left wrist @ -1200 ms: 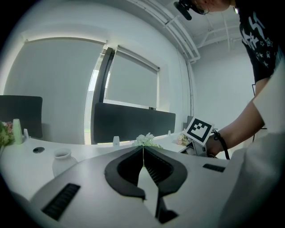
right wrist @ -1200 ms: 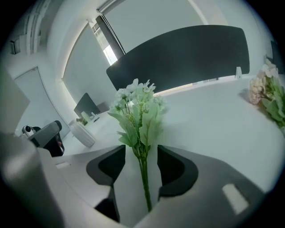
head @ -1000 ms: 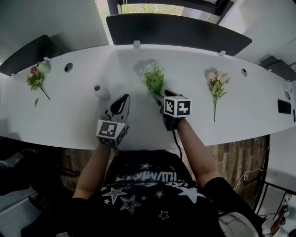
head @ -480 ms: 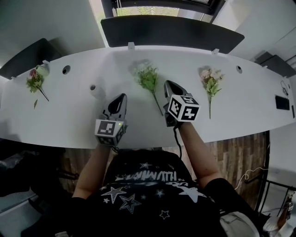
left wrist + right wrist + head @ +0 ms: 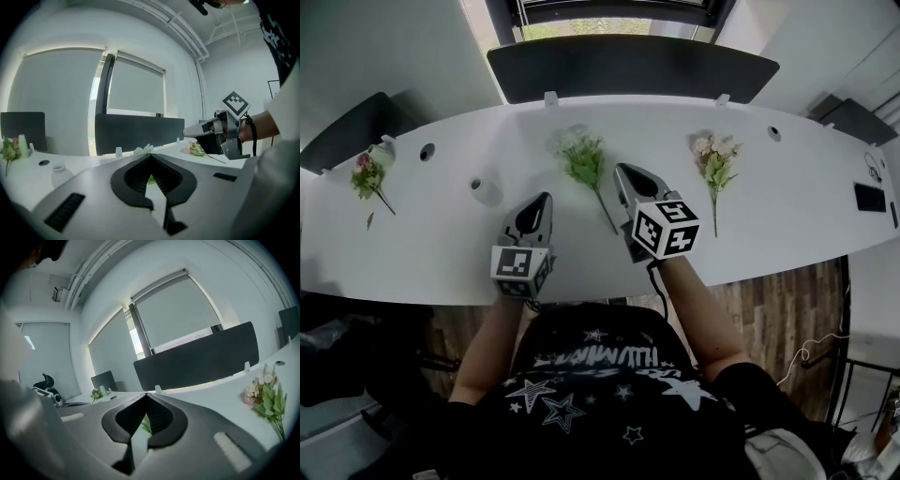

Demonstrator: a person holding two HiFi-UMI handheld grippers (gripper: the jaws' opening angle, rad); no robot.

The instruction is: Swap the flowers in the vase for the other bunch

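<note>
On the white desk [image 5: 441,244], the green bunch [image 5: 583,164] lies just beside the closed, empty right gripper [image 5: 624,172]

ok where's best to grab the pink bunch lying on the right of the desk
Probably the bare stem near its cut end. The pink bunch lies flat on the desk, blooms far and stem pointing at the near edge, so come down from the near side, jaws set across the stem.
</note>
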